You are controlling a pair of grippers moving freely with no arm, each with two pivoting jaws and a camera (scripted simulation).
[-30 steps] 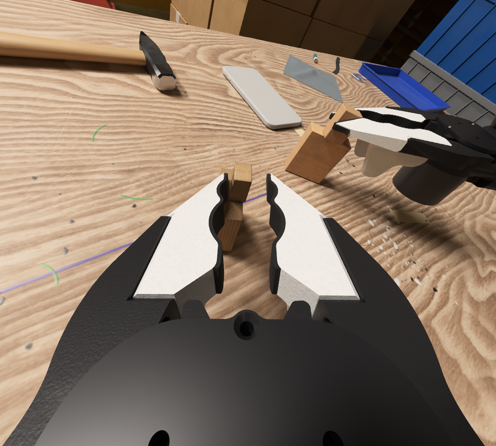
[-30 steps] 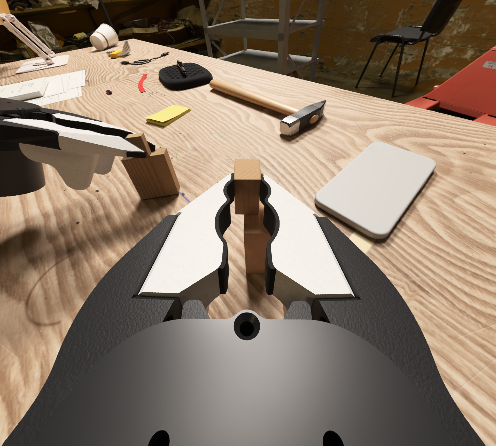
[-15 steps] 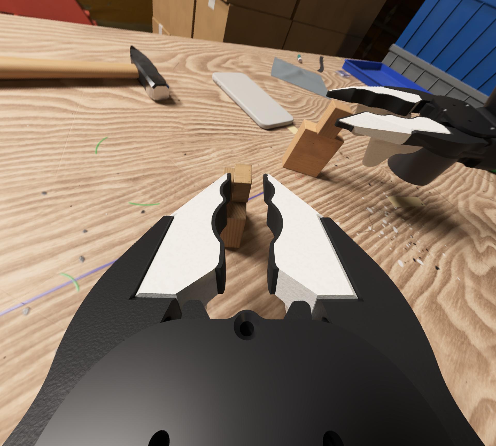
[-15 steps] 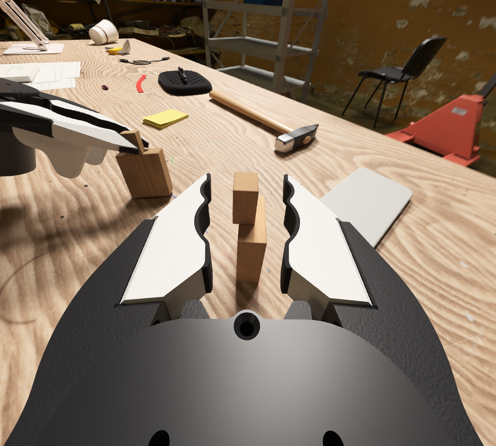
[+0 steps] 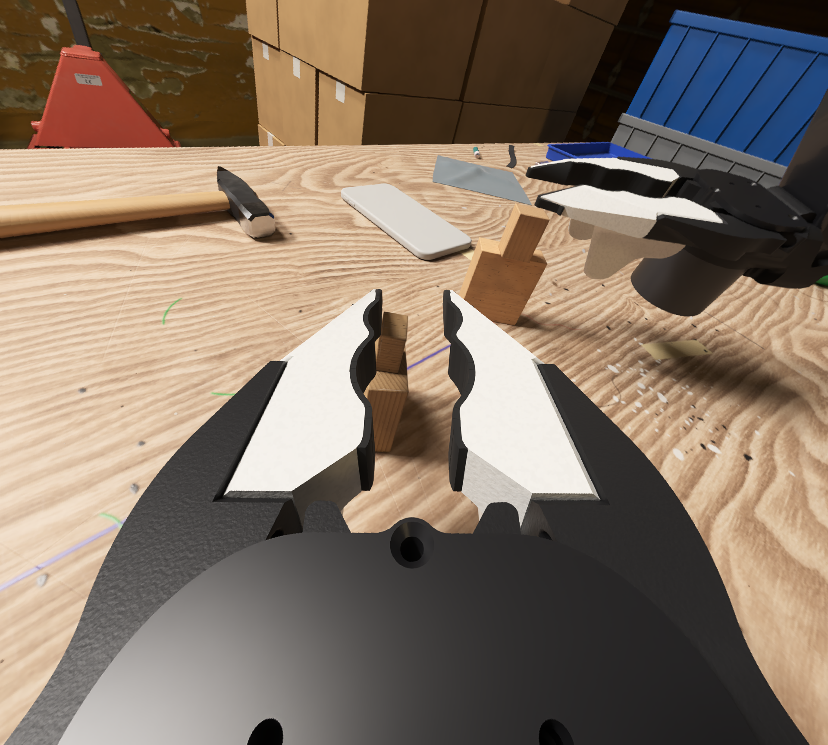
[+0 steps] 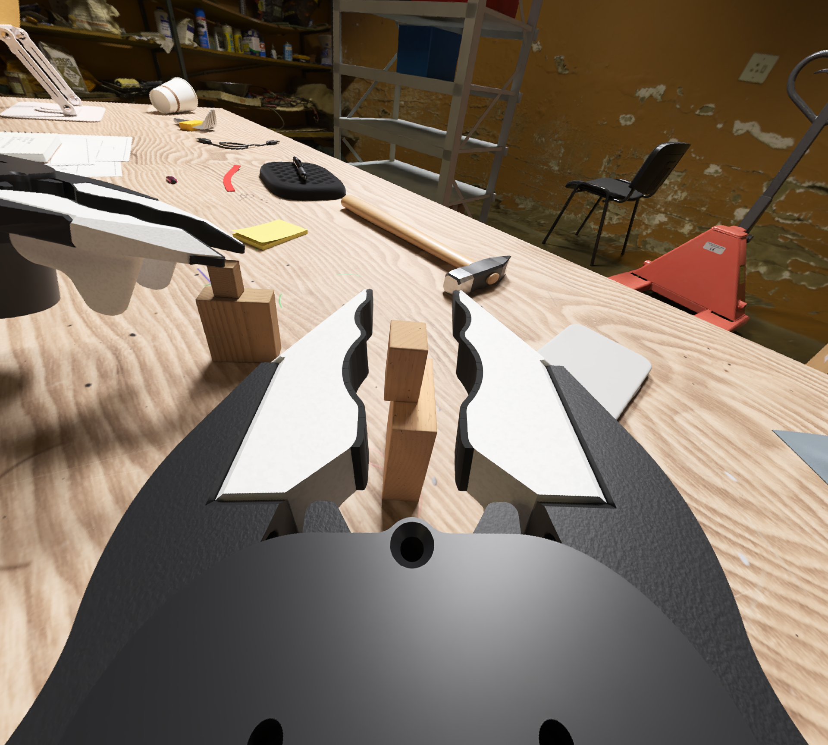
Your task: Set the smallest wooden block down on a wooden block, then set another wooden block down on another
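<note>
In the left wrist view my left gripper [image 5: 412, 306] is open and empty. A small wooden block [image 5: 392, 342] stands on a narrow upright block [image 5: 387, 414], partly hidden behind its left finger. My right gripper [image 5: 533, 188] hovers just above another small block [image 5: 524, 237], which sits on a wider block [image 5: 502, 284]. In the right wrist view my right gripper [image 6: 412, 297] is open, its fingers apart on either side of a block [image 6: 405, 360] that rests on a taller block [image 6: 410, 450]. My left gripper [image 6: 230, 255] is just over the smallest block [image 6: 228, 280], which sits on a wide block [image 6: 239, 324].
A hammer [image 6: 475, 275] and a grey flat slab [image 6: 596, 365] lie on the wooden table [image 6: 672, 499] beyond the stacks. Yellow notes [image 6: 269, 232] and a black pad [image 6: 302, 183] lie farther back. A grey sheet [image 5: 479, 181] and a blue tray [image 5: 582, 150] are near the far edge.
My right gripper has opened off the upper block and drawn back. In each view the far gripper has let go of its small block and risen just above it; that stack now stands upright.
</note>
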